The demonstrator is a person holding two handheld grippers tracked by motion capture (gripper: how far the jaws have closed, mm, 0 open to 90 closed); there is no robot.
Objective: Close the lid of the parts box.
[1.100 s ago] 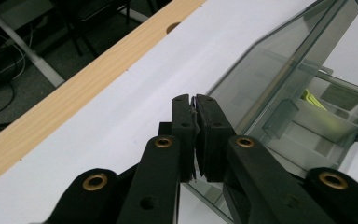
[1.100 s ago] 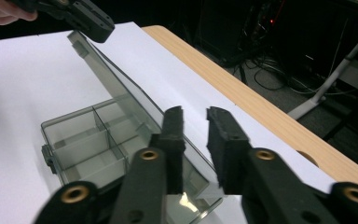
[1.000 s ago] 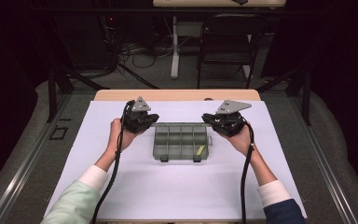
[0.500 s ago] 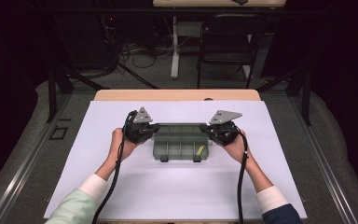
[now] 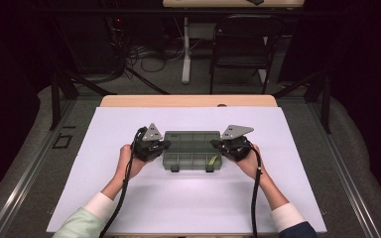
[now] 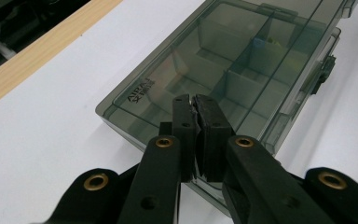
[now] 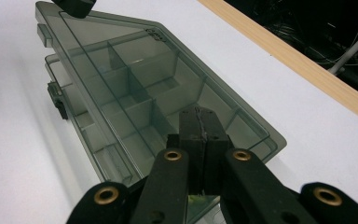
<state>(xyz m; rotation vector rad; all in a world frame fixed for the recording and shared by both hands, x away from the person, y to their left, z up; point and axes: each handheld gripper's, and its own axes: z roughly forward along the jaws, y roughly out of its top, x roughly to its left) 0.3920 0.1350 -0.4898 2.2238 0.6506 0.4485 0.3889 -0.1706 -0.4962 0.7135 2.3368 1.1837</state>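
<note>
The box [image 5: 192, 150], a smoky clear plastic organiser with small compartments, lies flat on the white counter [image 5: 188, 198] with a gripper at each short end. In the high view, the left gripper [image 5: 164, 145] and the right gripper [image 5: 217, 145] have come down and inward from where they hovered a second ago, behind the box's far corners and apart from it; now each meets an end of the box. That suggests the approach is over and the work on the box, perhaps lifting it or opening the lid, can begin. The box sits squarely between the two grippers, its latches on the side nearer the person.

In the left gripper view, the left gripper [image 6: 196, 100] has its jaws pressed together with nothing between them, the tips resting over the lid at the near end of the box [image 6: 242, 60], which stretches away ahead.

In the right gripper view, the right gripper [image 7: 200, 114] is likewise closed on nothing, its tips over the lid near the end of the box [image 7: 135, 79], which runs ahead and to the left of it.
</note>
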